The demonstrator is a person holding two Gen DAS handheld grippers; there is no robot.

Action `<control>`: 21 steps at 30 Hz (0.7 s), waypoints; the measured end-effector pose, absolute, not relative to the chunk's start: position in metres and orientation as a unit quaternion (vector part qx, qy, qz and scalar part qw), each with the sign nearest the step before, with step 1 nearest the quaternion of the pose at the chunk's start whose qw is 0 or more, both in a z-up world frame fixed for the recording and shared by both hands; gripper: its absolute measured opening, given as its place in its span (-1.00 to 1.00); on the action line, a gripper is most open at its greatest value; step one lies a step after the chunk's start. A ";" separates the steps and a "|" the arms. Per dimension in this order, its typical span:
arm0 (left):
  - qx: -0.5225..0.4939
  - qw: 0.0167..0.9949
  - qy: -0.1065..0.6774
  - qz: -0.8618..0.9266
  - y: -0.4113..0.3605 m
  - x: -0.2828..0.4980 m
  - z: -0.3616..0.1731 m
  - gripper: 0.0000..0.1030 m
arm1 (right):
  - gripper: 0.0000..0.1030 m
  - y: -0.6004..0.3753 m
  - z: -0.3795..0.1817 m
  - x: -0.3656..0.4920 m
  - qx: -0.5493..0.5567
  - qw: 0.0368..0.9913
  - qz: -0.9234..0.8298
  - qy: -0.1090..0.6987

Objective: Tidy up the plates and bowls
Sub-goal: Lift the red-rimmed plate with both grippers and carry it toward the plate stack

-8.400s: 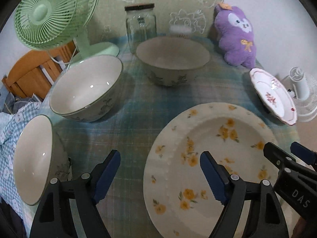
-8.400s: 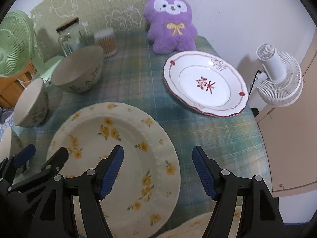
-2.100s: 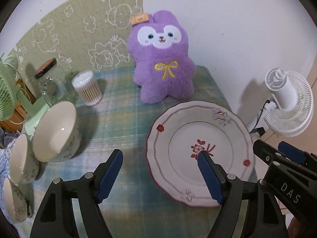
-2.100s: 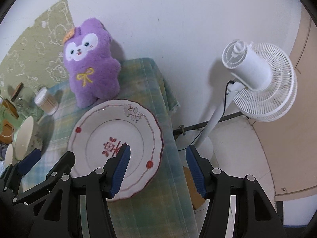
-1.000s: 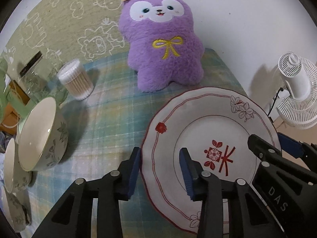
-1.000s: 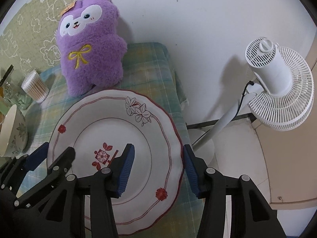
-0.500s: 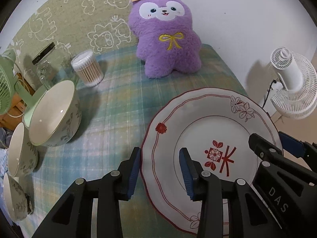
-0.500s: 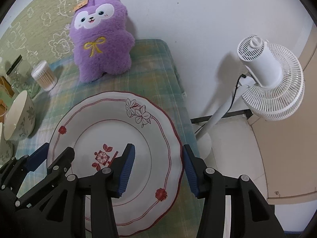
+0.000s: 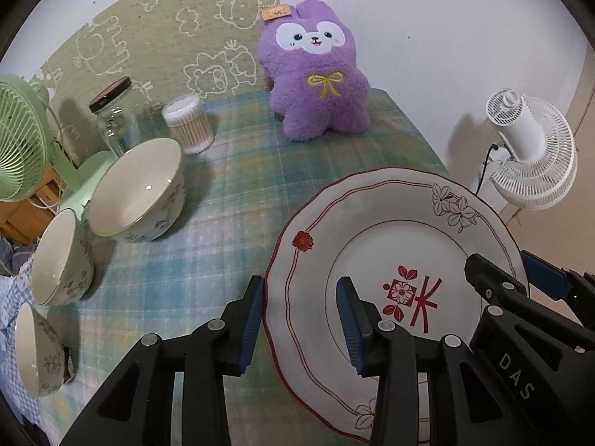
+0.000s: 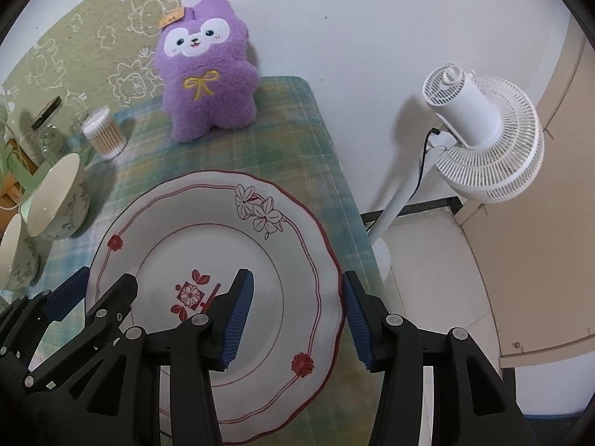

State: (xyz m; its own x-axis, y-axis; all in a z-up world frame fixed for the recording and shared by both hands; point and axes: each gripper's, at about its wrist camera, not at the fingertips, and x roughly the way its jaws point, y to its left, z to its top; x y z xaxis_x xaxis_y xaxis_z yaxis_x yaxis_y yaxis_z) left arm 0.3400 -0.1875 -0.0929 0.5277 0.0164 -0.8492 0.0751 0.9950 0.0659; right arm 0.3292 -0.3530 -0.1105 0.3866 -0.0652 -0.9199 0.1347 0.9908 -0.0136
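Red-trimmed plate (image 9: 401, 245) pinched at both rims, lifted off the plaid tabletop (image 9: 238, 193) near its right edge. Left tool (image 9: 301, 319) closed on the left rim, right tool (image 10: 297, 319) closed on the right rim, both narrow. Carry step apparently in hand. Three bowls (image 9: 137, 189) well apart at far left. Next, probably: keep level, equal squeeze, travel toward the other dishes, lower flat before loosening. Destination out of view.
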 end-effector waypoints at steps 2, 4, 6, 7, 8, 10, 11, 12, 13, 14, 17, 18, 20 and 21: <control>0.049 0.876 0.480 -0.017 -0.185 0.332 -0.087 -0.24 | 0.02 -0.350 -0.104 0.321 0.034 0.833 -0.063 0.548; 0.052 0.879 0.474 -0.019 -0.183 0.323 -0.082 -0.24 | 0.02 -0.348 -0.097 0.312 0.034 0.836 -0.067 0.544; 0.052 0.880 0.472 -0.023 -0.181 0.315 -0.079 -0.24 | 0.02 -0.347 -0.092 0.304 0.037 0.837 -0.072 0.542; 0.051 0.880 0.472 -0.025 -0.180 0.312 -0.077 -0.24 | 0.02 -0.346 -0.088 0.299 0.039 0.837 -0.075 0.540; 0.051 0.880 0.472 -0.028 -0.179 0.308 -0.076 -0.24 | 0.02 -0.345 -0.086 0.294 0.040 0.838 -0.078 0.539; 0.050 0.880 0.471 -0.035 -0.178 0.298 -0.073 -0.24 | 0.02 -0.345 -0.081 0.286 0.041 0.839 -0.085 0.537; 0.050 0.880 0.470 -0.036 -0.178 0.295 -0.072 -0.24 | 0.02 -0.344 -0.079 0.280 0.042 0.839 -0.088 0.536; 0.049 0.881 0.470 -0.038 -0.177 0.290 -0.071 -0.24 | 0.02 -0.344 -0.077 0.275 0.044 0.839 -0.091 0.535; 0.051 0.881 0.469 -0.041 -0.177 0.285 -0.070 -0.24 | 0.02 -0.343 -0.076 0.270 0.045 0.839 -0.093 0.535; 0.051 0.881 0.468 -0.042 -0.177 0.279 -0.068 -0.24 | 0.02 -0.343 -0.074 0.264 0.046 0.838 -0.095 0.535; 0.054 0.882 0.466 -0.049 -0.177 0.266 -0.067 -0.24 | 0.02 -0.342 -0.071 0.248 0.049 0.839 -0.101 0.533; 0.055 0.882 0.465 -0.050 -0.178 0.262 -0.066 -0.24 | 0.02 -0.342 -0.070 0.244 0.050 0.839 -0.104 0.533; 0.058 0.883 0.462 -0.053 -0.178 0.252 -0.066 -0.24 | 0.02 -0.341 -0.068 0.232 0.054 0.838 -0.108 0.532; 0.059 0.883 0.462 -0.056 -0.179 0.247 -0.066 -0.24 | 0.02 -0.342 -0.068 0.227 0.056 0.838 -0.110 0.532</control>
